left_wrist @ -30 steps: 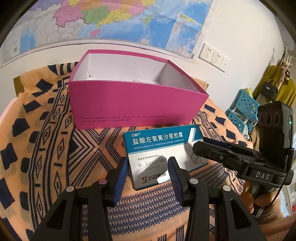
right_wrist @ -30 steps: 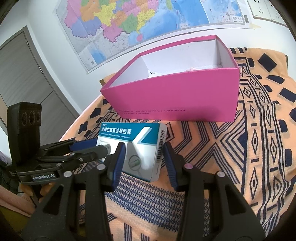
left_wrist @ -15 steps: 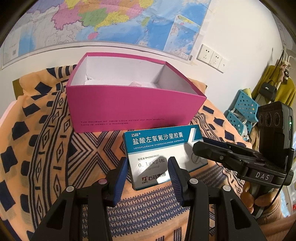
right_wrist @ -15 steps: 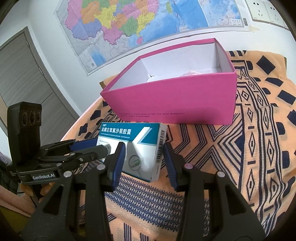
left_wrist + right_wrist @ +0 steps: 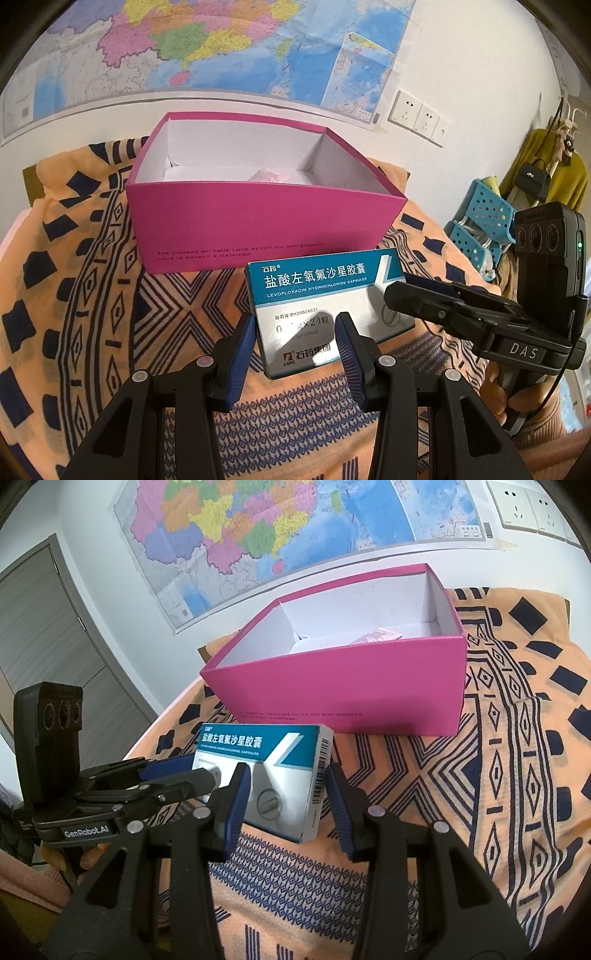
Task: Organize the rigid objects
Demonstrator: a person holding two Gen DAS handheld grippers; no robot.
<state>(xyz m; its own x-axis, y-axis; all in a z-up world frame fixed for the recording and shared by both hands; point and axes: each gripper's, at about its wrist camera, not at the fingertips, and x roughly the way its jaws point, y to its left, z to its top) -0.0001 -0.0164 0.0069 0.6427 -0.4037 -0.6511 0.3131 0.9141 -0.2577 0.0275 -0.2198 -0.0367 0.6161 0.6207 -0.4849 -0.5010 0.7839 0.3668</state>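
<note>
Pointing down at a slant from either side, both grippers are meeting over the medicine box [image 5: 325, 310] on the patterned cloth [image 5: 92, 314]. In its own view the left gripper [image 5: 297, 345] is holding its blue-padded fingers [image 5: 243, 354] part open around the near end of the medicine box, the pads standing just beside its two edges; whether they are pressing on the card or only framing it is hard to judge from this angle. The right gripper [image 5: 286, 797] is sitting in the same way at the other end, its fingers [image 5: 338, 805] part open on either flank of the box, the right one just off the barcode side. Each gripper is showing in the other's view: the right one [image 5: 443, 310] is coming in from the right edge with a hand [image 5: 506, 391] wrapped round its handle, and the left one [image 5: 166, 779] is reaching in from the left edge.

The medicine box is lying flat on the cloth, just in front of the pink box [image 5: 351, 686], near it but not touching. The pink box is standing open, with a small pinkish packet [image 5: 376, 637] lying inside. A map [image 5: 295, 528] is hanging on the wall behind
</note>
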